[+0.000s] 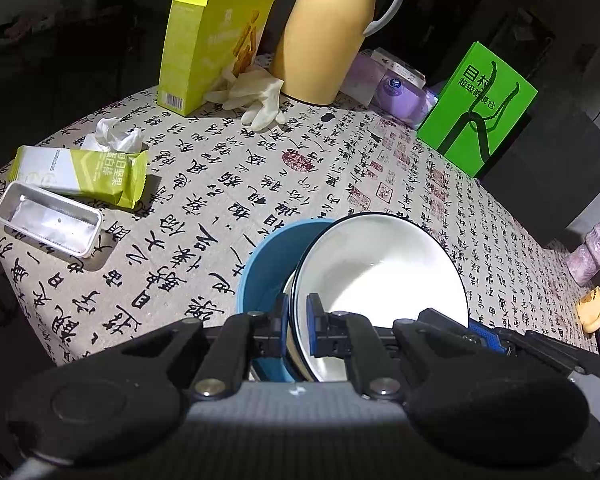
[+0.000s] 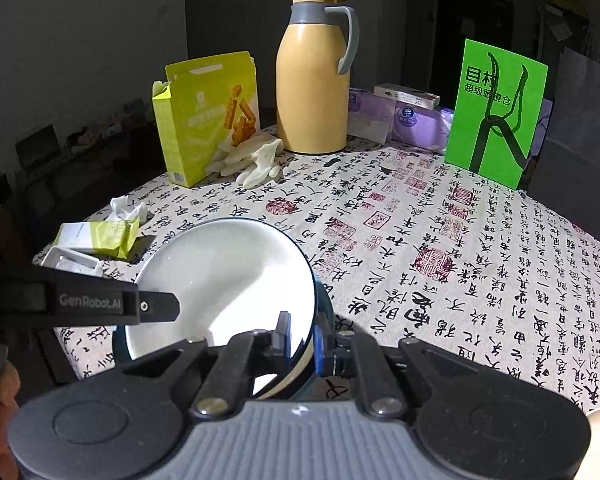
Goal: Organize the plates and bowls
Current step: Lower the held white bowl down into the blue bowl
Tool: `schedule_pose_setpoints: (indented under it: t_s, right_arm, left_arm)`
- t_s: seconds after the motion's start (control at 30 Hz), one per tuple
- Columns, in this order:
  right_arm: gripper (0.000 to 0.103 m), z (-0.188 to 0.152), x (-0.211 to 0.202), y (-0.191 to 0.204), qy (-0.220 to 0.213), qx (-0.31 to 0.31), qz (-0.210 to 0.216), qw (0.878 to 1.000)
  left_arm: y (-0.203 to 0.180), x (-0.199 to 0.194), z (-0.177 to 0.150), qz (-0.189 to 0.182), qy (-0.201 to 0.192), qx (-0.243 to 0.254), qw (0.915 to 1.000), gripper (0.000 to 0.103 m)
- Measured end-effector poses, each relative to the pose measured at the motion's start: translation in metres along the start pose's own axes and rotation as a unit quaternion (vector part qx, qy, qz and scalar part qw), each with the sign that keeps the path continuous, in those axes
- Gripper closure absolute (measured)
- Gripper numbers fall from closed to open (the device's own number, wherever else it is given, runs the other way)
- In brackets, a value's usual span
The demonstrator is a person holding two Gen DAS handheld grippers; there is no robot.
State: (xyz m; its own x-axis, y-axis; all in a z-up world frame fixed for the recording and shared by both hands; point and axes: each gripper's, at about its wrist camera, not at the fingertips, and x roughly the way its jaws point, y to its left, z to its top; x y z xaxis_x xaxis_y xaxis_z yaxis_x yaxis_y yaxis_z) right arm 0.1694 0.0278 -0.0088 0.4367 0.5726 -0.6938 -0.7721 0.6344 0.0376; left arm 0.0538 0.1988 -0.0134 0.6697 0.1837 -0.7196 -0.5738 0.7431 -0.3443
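Item: stacked dishware, held by two grippers.

Contents: white plate (image 1: 380,268) with dark rim, nested over a cream dish and a blue bowl (image 1: 268,264). The stack sits tilted above the calligraphy-print tablecloth (image 1: 220,184), on the near side of the yellow thermos (image 1: 332,32) and well apart from it.

Handling note: judged step is carrying or setting down the stack as one. Both grips should move together at one tilt, since uneven lift would likely let the plate slide off the bowl.

Left gripper (image 1: 298,320): jaws clamped together on the near rims of the stack, angled downward toward the cloth.

Right gripper (image 2: 302,334): jaws pinched on the stack's rim at its right edge, likewise angled downward. The left tool's finger reaches in from the left in the right wrist view.
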Motion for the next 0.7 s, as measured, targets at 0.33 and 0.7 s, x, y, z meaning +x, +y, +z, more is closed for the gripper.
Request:
schedule_pose_setpoints:
  t_s: [0.33, 0.7]
  right_arm:
    - [0.091, 0.0, 0.003, -0.003, 0.006, 0.007, 0.005, 1.0]
    - [0.089, -0.002, 0.003, -0.01, 0.005, 0.034, 0.027, 0.999]
  left_arm:
    - [0.0, 0.002, 0.003, -0.001, 0.003, 0.002, 1.0, 0.093]
    - [0.001, 0.003, 0.006, -0.004, 0.004, -0.003, 1.0, 0.09]
